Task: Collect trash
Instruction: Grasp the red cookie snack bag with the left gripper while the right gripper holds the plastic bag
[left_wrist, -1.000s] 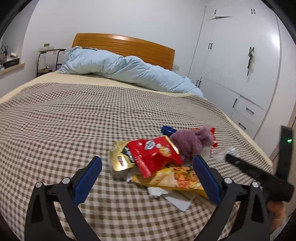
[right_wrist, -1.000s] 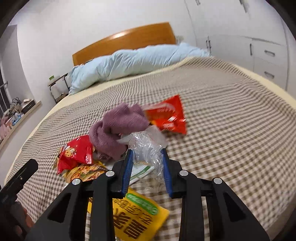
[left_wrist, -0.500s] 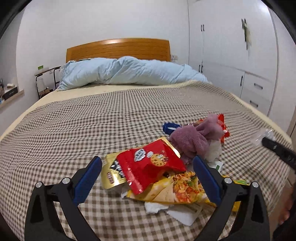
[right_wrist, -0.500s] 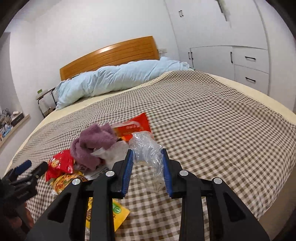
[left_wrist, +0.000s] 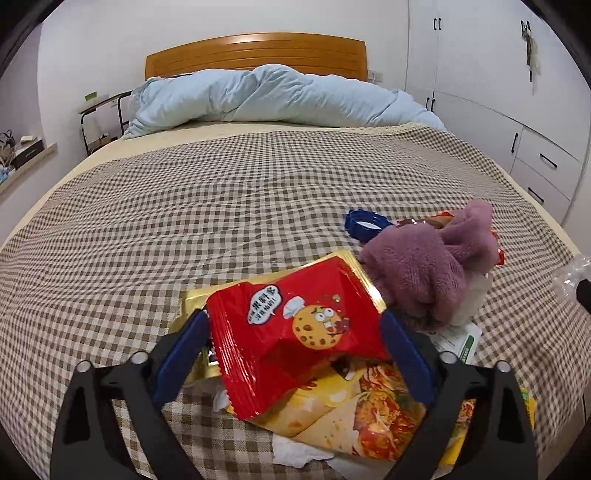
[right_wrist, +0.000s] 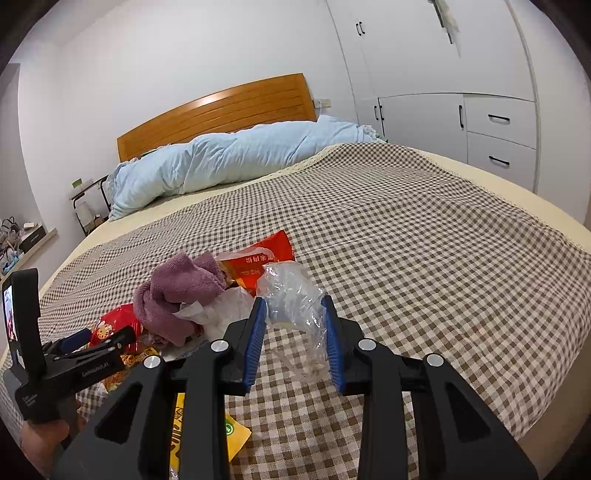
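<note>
A pile of trash lies on the checked bedspread (left_wrist: 184, 221). In it are a red cookie wrapper (left_wrist: 273, 362), a yellow food wrapper (left_wrist: 369, 410), white tissue (left_wrist: 295, 450), a blue ring cap (left_wrist: 365, 225) and a purple cloth (left_wrist: 436, 266). My left gripper (left_wrist: 291, 321) straddles the red cookie wrapper. Its jaws are closing, with the blue pads at the wrapper's two side edges and no squeeze showing. My right gripper (right_wrist: 293, 306) is shut on a crumpled clear plastic bag (right_wrist: 291, 288), held just right of the pile. A red packet (right_wrist: 262, 254) lies behind the cloth.
A light blue duvet (left_wrist: 277, 96) is bunched before the wooden headboard (left_wrist: 258, 44). White wardrobes (left_wrist: 498, 74) line the right wall and a small side table (left_wrist: 99, 110) stands at the far left. The bed's near right edge (right_wrist: 535, 406) drops away close to the right gripper.
The left gripper moved forward and down until the red cookie wrapper came between its jaws, which narrowed a little. The right gripper drew back slightly from the pile, still holding the clear bag.
</note>
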